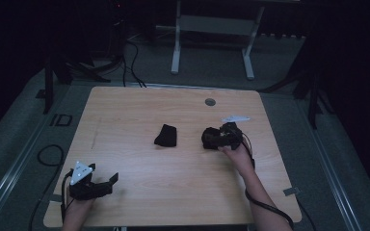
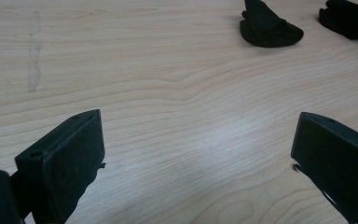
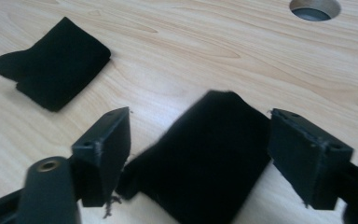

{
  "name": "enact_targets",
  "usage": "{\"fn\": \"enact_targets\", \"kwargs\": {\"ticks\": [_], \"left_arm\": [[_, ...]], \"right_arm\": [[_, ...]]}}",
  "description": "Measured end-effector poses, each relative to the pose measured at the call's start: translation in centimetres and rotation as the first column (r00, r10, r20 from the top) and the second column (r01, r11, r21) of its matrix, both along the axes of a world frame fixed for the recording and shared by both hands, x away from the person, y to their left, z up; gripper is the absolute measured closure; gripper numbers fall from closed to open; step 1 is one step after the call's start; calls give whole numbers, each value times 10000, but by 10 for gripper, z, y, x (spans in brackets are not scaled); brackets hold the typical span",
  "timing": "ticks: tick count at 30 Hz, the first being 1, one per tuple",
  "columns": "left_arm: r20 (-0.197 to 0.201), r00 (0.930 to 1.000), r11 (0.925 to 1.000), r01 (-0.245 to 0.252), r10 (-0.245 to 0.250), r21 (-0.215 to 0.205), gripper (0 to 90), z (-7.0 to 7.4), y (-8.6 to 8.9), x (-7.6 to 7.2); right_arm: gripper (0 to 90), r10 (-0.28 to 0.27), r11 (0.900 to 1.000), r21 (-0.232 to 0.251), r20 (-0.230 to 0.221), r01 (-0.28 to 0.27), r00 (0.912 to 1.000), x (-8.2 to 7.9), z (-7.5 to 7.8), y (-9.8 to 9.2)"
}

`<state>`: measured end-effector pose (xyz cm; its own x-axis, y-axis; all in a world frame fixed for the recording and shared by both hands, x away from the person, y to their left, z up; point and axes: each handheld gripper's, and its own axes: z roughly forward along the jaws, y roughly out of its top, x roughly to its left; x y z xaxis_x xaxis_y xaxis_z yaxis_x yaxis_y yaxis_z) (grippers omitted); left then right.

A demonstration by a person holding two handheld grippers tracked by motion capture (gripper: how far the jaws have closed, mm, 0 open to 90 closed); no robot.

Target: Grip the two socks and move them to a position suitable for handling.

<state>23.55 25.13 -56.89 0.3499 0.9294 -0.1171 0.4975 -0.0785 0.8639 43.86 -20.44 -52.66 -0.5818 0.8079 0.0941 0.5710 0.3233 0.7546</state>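
A folded black cloth [image 1: 166, 135] lies flat in the middle of the wooden table [image 1: 139, 106]; it also lies at the upper left of the right gripper view as the folded cloth [image 3: 51, 63]. A second black cloth [image 3: 209, 158] lies between the jaws of my right gripper [image 3: 200, 126], which is open around it with gaps on both sides. In the high view the right gripper [image 1: 212, 139] is at the table's right of centre. My left gripper [image 1: 110, 184] rests near the front left corner, open with nothing in it [image 2: 196, 130], and both cloths [image 2: 268, 25] lie far ahead of it.
A round cable hole [image 1: 210, 102] sits near the table's far edge. A white metal frame [image 1: 176, 48] stands on the floor behind the table. Cables [image 1: 48, 154] lie on the floor at the left.
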Motion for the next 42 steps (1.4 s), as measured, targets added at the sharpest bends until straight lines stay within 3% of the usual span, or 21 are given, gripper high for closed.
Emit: {"fn": "enact_targets", "kwargs": {"ticks": [5, 8, 10, 11, 14, 16, 20, 21, 25, 28, 33, 38, 39, 42], "left_arm": [[-9, 9998, 9996, 207, -207, 201, 33, 0, -2, 0], [-15, 9998, 9997, 217, -217, 112, 37, 0, -1, 0], [-49, 9998, 9997, 216, -216, 66, 37, -1, -1, 0], [-78, 9997, 9997, 212, -212, 77, 37, -1, -1, 0], [-57, 9997, 9997, 218, -218, 87, 37, -1, -2, 0], [-27, 9997, 9997, 247, -247, 62, 37, 0, -2, 0], [-93, 9995, 9996, 288, -287, 43, 40, -1, -2, 1], [-92, 9995, 9995, 298, -297, 39, 40, -1, -2, 1], [12, 9998, 9998, 194, -194, -81, 40, 0, -1, 1], [-26, 9999, 9998, 165, -166, -138, 40, 0, 0, 1], [21, 9999, 9999, 148, -148, -70, 40, 1, -2, 1], [80, 9999, 9999, 101, -101, -52, 40, 2, -3, 1], [80, 9999, 9999, 101, -101, -52, 40, 2, -3, 1], [140, 9998, 9998, 146, -145, -114, 40, 3, -5, 2]], "right_arm": [[317, -107, 9977, -671, -122, 98, 9999, 10, -11, 17], [364, -126, 9875, -1577, -271, 82, 9996, 12, -24, 23], [398, -130, 9743, -2241, 355, 206, 9993, 6, -30, 29], [420, -168, 9718, -2341, 552, 293, 9983, 4, -32, 31], [542, -254, 9708, -2358, 858, 451, 9960, 0, -33, 32], [644, -279, 9641, -2593, 1155, 573, 9929, -2, -34, 32], [720, -256, 9503, -3039, 1378, 669, 9901, -4, -33, 34], [734, -280, 9501, -3044, 1358, 686, 9903, -4, -32, 34], [745, -264, 9715, -2305, 1286, 558, 9913, -12, -20, 31], [745, 40, 9838, -1778, 1431, 218, 9897, -26, -5, 31], [745, 651, 9882, -1479, 1773, -388, 9820, -62, 18, 37], [745, 624, 9967, -624, 1645, -527, 9844, -98, 37, 38], [745, 624, 9967, -624, 1645, -527, 9844, -98, 37, 38], [744, 1169, 9920, -716, 2045, -1043, 9719, -129, 45, 44]]}}
